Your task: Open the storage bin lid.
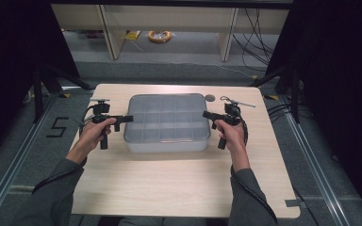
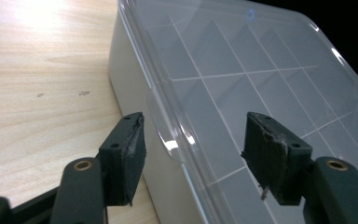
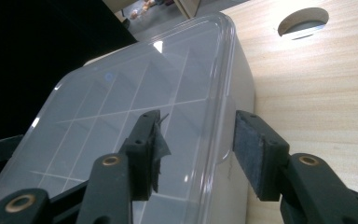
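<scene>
two grippers flank the clear box [image 1: 167,123] mid-worktop [image 1: 179,188]: left gripper [image 2: 193,154] and right gripper [image 3: 198,151] straddle its lid tabs, fingers apart, not pressing. uneven squeezing could skid the box or slip off the tabs.

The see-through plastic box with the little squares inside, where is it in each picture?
High view: the clear plastic compartment box with its lid on sits mid-table between both grippers.
Left gripper view: it runs from top centre to the lower right, its edge tab between the jaws.
Right gripper view: it spreads across the left and centre, its edge between the jaws.
Shared landmark: the white divider grid under the lid.
</scene>
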The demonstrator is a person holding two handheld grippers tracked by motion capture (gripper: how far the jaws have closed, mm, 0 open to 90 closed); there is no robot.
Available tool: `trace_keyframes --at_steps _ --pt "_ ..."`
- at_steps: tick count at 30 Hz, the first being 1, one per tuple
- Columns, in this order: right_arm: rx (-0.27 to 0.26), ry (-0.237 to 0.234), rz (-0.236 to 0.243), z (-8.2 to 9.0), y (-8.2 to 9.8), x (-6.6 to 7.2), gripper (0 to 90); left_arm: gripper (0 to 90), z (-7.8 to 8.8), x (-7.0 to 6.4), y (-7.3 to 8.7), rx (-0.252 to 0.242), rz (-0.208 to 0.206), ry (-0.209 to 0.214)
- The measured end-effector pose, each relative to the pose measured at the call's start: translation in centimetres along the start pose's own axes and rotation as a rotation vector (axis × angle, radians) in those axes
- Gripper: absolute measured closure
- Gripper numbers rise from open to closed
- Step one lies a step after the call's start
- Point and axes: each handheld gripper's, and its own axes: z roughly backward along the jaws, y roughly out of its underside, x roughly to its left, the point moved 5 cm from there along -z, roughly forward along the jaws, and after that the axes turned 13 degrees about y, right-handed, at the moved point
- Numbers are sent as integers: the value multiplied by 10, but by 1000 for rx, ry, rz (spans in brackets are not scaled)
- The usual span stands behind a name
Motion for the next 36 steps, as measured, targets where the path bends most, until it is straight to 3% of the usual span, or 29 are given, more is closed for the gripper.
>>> trace_keyframes --at_steps 1,2,4,5,6,8,11,12,13,14,16,18,19,20,21,23,25,26,27,28,31,32,33,34,36 --pt "0 0 0 0 0 0 528 388 -1 1 0 2 0 -2" --pt "41 3 -57 1 1 5 536 395 -2 2 0 1 5 -6" --pt "53 1 -80 1 1 6 541 398 -4 4 -1 4 14 -5" --pt "34 6 -39 -2 0 3 547 409 -5 5 -1 3 17 -8" --pt "117 -4 -144 2 2 11 552 433 -5 6 -1 3 19 -5" --pt "16 11 -16 -8 -1 0 565 468 -8 6 -2 -10 42 15" --pt "74 6 -97 -6 1 4 580 476 -9 4 -2 -16 36 0" --pt "36 7 -43 -9 0 -2 589 476 -9 4 -3 -18 38 0" --pt "35 4 -59 -11 1 -3 599 480 -9 4 -3 -16 37 1" --pt "76 -13 -134 -8 3 2 607 484 -8 3 -4 -13 30 2" --pt "56 -13 -112 -11 4 -3 620 487 -9 2 -4 -18 22 -5" --pt "80 -35 -157 -13 6 -2 630 487 -9 2 -5 -18 25 -9" --pt "75 -19 -173 -12 6 -1 631 488 -9 2 -5 -16 25 -13" --pt "59 -19 -143 -12 6 -1 635 489 -9 2 -5 -18 27 -16" --pt "68 -19 -170 -9 5 2 642 491 -9 1 -5 -23 33 -15" --pt "22 -3 -129 -4 1 3 651 535 -6 0 -7 -48 41 -3" --pt "23 -3 -130 0 -1 6 659 537 -1 -4 -11 -68 28 -13" --pt "-44 -18 -71 8 -8 7 675 546 2 -6 -13 -76 20 -12" --pt "-44 -18 -71 8 -8 7 675 546 4 -8 -14 -80 12 -14" --pt "-26 -28 -122 18 -9 17 684 561 7 -11 -16 -89 5 -15" --pt "-55 -41 -102 24 -12 18 692 583 17 -18 -21 -110 -13 -10" --pt "-84 -47 -68 29 -14 18 694 599 20 -21 -22 -115 -20 -7" --pt "-84 -47 -68 29 -14 18 694 599 21 -22 -22 -115 -25 -10" --pt "-66 -50 -97 34 -13 22 693 606 23 -24 -23 -114 -30 -11" --pt "-66 -55 -95 36 -13 24 692 612 26 -26 -24 -122 -28 -13"
